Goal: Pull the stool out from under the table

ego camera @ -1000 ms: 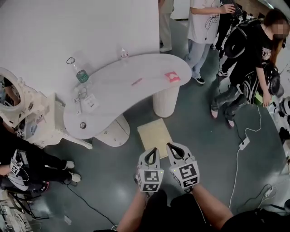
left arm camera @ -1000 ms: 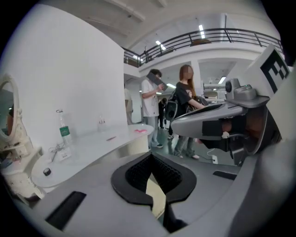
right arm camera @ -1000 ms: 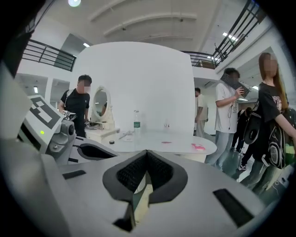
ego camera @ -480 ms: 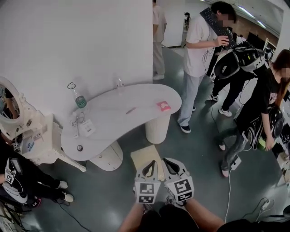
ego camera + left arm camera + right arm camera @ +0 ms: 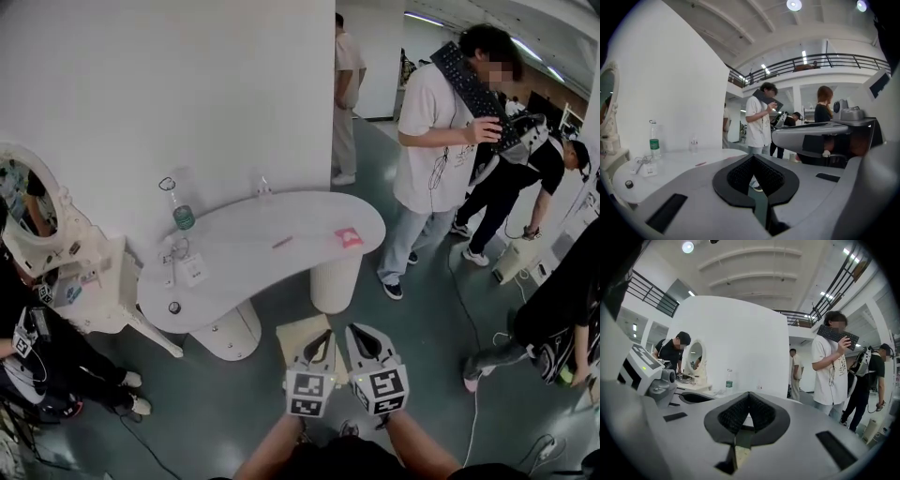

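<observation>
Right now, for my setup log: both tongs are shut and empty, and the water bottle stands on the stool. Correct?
No: the bottle stands on the table, not the stool, as the head view shows. The rest holds.

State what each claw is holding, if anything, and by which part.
Nothing is held. The left claw and the right claw are both shut and empty; neither touches the stool.

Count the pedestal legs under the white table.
2: a round column under the right end of the table, a wider base under its left front. Others may be hidden.
</observation>
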